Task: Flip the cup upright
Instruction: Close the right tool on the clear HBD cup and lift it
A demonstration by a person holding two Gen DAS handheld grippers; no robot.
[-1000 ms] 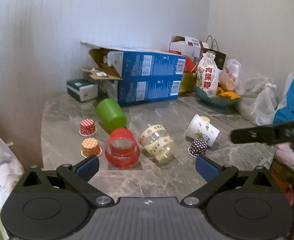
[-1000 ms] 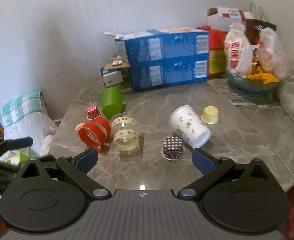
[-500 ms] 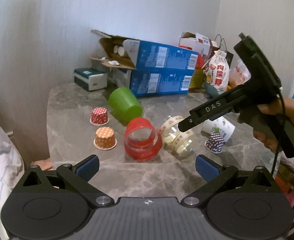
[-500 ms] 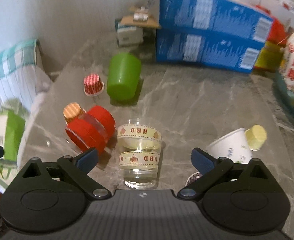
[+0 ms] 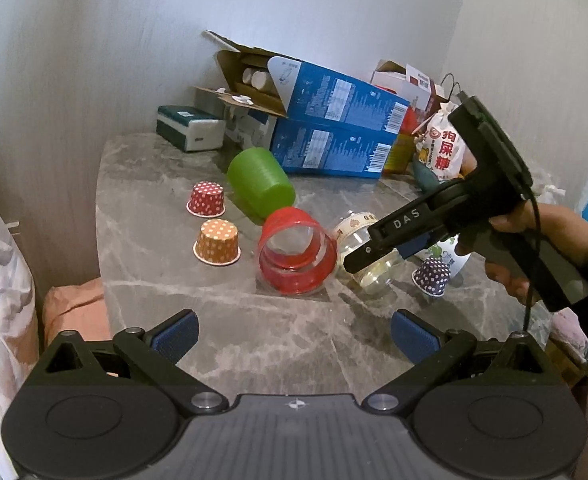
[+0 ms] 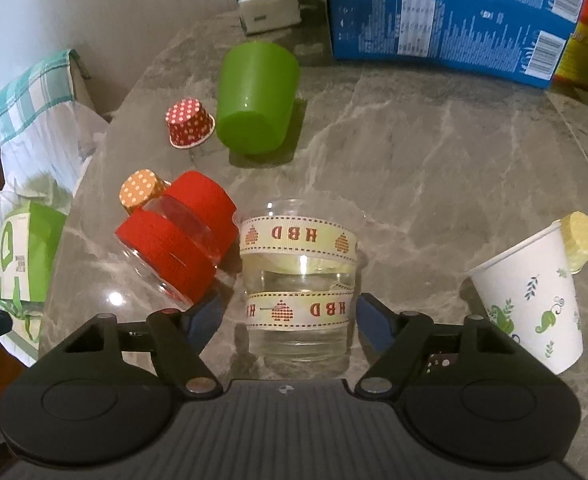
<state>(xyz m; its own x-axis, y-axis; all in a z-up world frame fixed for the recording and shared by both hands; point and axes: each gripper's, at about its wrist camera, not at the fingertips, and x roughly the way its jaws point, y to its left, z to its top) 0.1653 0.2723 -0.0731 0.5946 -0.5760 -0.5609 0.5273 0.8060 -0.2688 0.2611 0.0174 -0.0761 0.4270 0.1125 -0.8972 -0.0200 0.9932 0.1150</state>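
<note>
A clear plastic cup with two cream "HBD" ribbon bands (image 6: 298, 280) lies on its side on the grey marble table (image 6: 434, 152). My right gripper (image 6: 290, 316) is open, its blue pads either side of the cup's lower band, apparently not touching it. In the left wrist view the same cup (image 5: 368, 256) lies partly hidden behind the right gripper (image 5: 358, 260). My left gripper (image 5: 294, 334) is open and empty above the table's near edge, well short of the cups.
On their sides: a red-banded clear cup (image 6: 178, 240), a green cup (image 6: 256, 96), a white printed paper cup (image 6: 530, 296). Small dotted paper cups (image 6: 188, 122) (image 6: 140, 192) (image 5: 432, 276) stand mouth down. Blue boxes (image 6: 450, 20) line the back wall.
My right gripper has moved forward and down until its open jaws straddle the HBD cup. The left gripper has shifted a little, and the right gripper now crosses its view.
</note>
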